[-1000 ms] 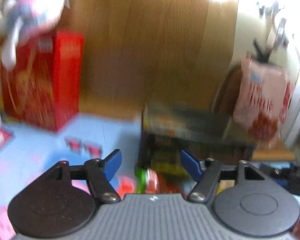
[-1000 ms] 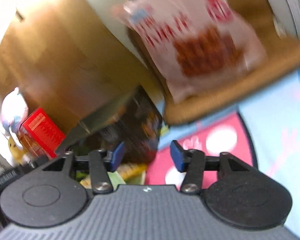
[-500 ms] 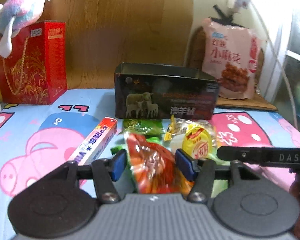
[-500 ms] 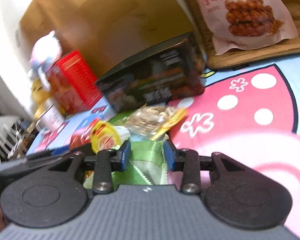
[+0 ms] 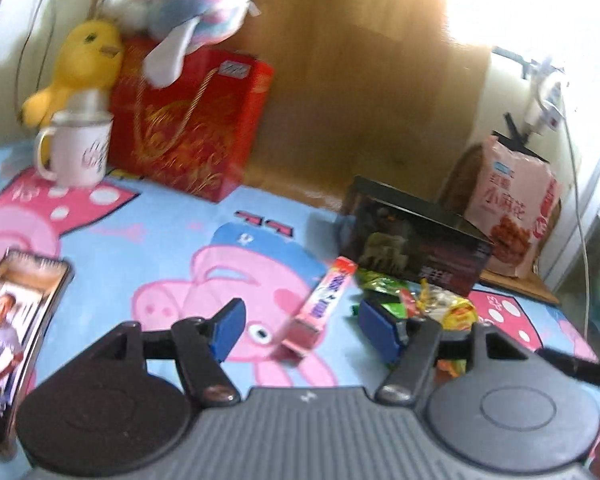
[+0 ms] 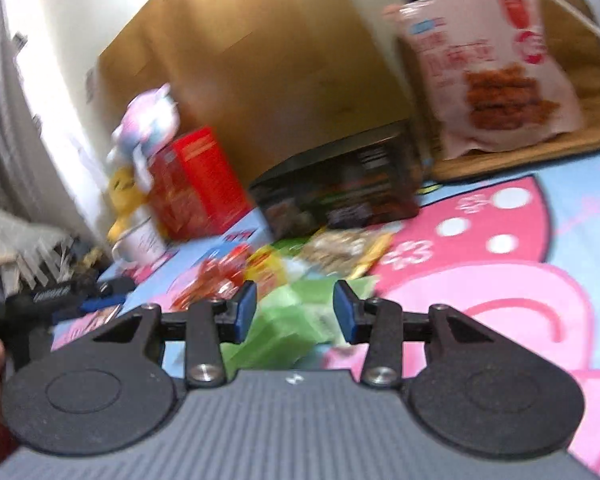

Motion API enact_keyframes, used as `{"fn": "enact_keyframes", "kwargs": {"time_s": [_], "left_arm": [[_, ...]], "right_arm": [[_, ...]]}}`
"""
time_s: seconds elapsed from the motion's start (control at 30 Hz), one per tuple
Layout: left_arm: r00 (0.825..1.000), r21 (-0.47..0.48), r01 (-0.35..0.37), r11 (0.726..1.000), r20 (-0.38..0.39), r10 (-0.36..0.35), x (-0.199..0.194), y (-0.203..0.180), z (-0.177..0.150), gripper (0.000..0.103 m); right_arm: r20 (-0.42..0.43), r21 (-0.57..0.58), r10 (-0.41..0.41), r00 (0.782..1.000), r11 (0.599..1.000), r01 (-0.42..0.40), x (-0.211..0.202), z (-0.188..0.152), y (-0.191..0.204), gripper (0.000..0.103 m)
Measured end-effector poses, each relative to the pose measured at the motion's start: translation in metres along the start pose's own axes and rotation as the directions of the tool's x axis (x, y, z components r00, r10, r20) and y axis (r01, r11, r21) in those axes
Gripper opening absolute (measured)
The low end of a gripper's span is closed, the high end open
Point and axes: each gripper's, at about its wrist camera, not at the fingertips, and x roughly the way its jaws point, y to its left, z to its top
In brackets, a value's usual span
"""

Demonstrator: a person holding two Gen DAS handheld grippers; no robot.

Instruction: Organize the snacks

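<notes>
A dark open tin box (image 5: 416, 236) stands on the pig-print cloth; it also shows in the right wrist view (image 6: 336, 188). Loose snack packets (image 5: 432, 304) lie in front of it, with a pink candy stick box (image 5: 320, 308) to their left. My left gripper (image 5: 300, 330) is open and empty, with the near end of the pink box between its fingers. My right gripper (image 6: 294, 312) is open, low over a green packet (image 6: 292, 320) that lies between its fingers. A red packet (image 6: 216, 276) and a yellow one (image 6: 268, 264) lie beyond.
A big pink snack bag (image 5: 508, 212) leans at the back right on a wooden mat. A red gift box (image 5: 188, 128) with plush toys (image 5: 180, 0) and a white mug (image 5: 78, 152) stand back left. A phone (image 5: 12, 320) lies at the left edge.
My left gripper has swung left, from over the red packet to the pink stick box, and opened wider. My right gripper has opened wider around the green packet.
</notes>
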Motion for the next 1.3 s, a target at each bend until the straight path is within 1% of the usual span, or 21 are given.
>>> {"fn": "enact_keyframes", "kwargs": {"time_s": [0.07,0.13,0.2,0.27,0.37,0.47,0.53,0.57,0.6,0.7,0.77,0.83,0.87,0.97,1.0,1.07,1.13,1.17,1.23,1.27,1.3], "left_arm": [[1.000,-0.045,0.011,0.999,-0.011,-0.012,0.002,0.010,0.002,0.061],[0.999,-0.076,0.047,0.996,-0.020,-0.049,0.004,0.015,0.005,0.060],[0.993,-0.065,0.109,0.992,-0.029,-0.112,0.006,0.008,0.008,0.060],[0.991,-0.012,0.131,0.991,-0.030,-0.132,0.009,-0.007,0.009,0.060],[0.995,0.054,0.091,0.994,-0.043,-0.088,0.023,-0.021,0.008,0.061],[0.997,0.050,0.008,0.999,-0.079,-0.004,0.044,-0.014,0.013,0.059],[0.996,0.024,-0.028,0.999,-0.087,0.030,0.054,-0.004,0.016,0.050],[0.995,0.019,-0.041,0.999,-0.092,0.043,0.058,0.000,0.017,0.048],[0.993,0.021,-0.054,0.998,-0.104,0.056,0.063,0.001,0.017,0.046],[0.990,0.068,-0.040,0.997,-0.130,0.048,0.070,-0.003,0.011,0.046],[0.991,0.098,-0.028,0.995,-0.127,0.041,0.068,-0.010,0.007,0.051],[0.994,0.110,-0.017,0.994,-0.103,0.028,0.061,-0.014,0.006,0.063],[0.996,0.108,-0.010,0.994,-0.085,0.020,0.057,-0.015,0.006,0.066],[0.999,0.119,-0.002,0.993,-0.053,0.008,0.052,-0.019,0.007,0.066],[0.998,0.129,-0.007,0.992,-0.055,0.014,0.053,-0.022,0.007,0.064],[0.996,0.156,-0.025,0.988,-0.081,0.038,0.063,-0.025,0.006,0.056],[0.991,0.167,-0.044,0.985,-0.119,0.065,0.075,-0.025,0.003,0.035],[0.988,0.169,-0.054,0.984,-0.137,0.078,0.081,-0.023,0.000,0.032],[0.989,0.164,-0.040,0.986,-0.136,0.062,0.081,-0.018,-0.002,0.028],[0.988,0.162,-0.027,0.986,-0.144,0.050,0.078,-0.016,-0.002,0.026],[0.987,0.158,0.007,0.987,-0.160,0.018,0.073,-0.014,-0.002,0.024]], "right_arm": [[-0.031,-0.057,0.053,0.998,0.997,-0.054,0.009,0.000,0.016,0.046],[-0.064,-0.141,0.086,0.994,0.986,-0.095,0.018,-0.002,0.035,0.046],[-0.102,-0.239,0.078,0.992,0.966,-0.101,0.031,-0.008,0.055,0.046],[-0.139,-0.295,0.067,0.988,0.950,-0.106,0.044,-0.013,0.065,0.046],[-0.186,-0.313,0.096,0.978,0.938,-0.151,0.061,-0.017,0.079,0.046],[-0.215,-0.337,0.113,0.970,0.924,-0.183,0.072,-0.019,0.089,0.046],[-0.237,-0.347,0.139,0.962,0.912,-0.217,0.079,-0.019,0.094,0.045],[-0.247,-0.356,0.141,0.959,0.907,-0.225,0.084,-0.020,0.096,0.045],[-0.254,-0.364,0.136,0.957,0.904,-0.225,0.088,-0.021,0.097,0.045],[-0.263,-0.356,0.101,0.960,0.914,-0.194,0.101,-0.022,0.095,0.045],[-0.242,-0.341,0.063,0.968,0.929,-0.146,0.106,-0.020,0.088,0.044],[-0.187,-0.333,0.029,0.982,0.938,-0.091,0.101,-0.016,0.080,0.045],[-0.169,-0.321,0.013,0.985,0.945,-0.068,0.100,-0.013,0.076,0.044],[-0.143,-0.284,0.000,0.990,0.958,-0.041,0.095,-0.007,0.064,0.045],[-0.144,-0.278,0.001,0.990,0.960,-0.041,0.095,-0.007,0.062,0.045],[-0.138,-0.273,0.000,0.990,0.961,-0.038,0.094,-0.008,0.062,0.045],[-0.134,-0.277,-0.008,0.991,0.961,-0.029,0.092,-0.009,0.061,0.045],[-0.132,-0.274,-0.008,0.991,0.961,-0.028,0.090,-0.010,0.059,0.045],[-0.133,-0.260,-0.007,0.991,0.965,-0.028,0.088,-0.009,0.056,0.045],[-0.135,-0.253,-0.008,0.991,0.967,-0.027,0.087,-0.009,0.056,0.046],[-0.137,-0.248,-0.006,0.991,0.968,-0.028,0.084,-0.008,0.055,0.046]]}}
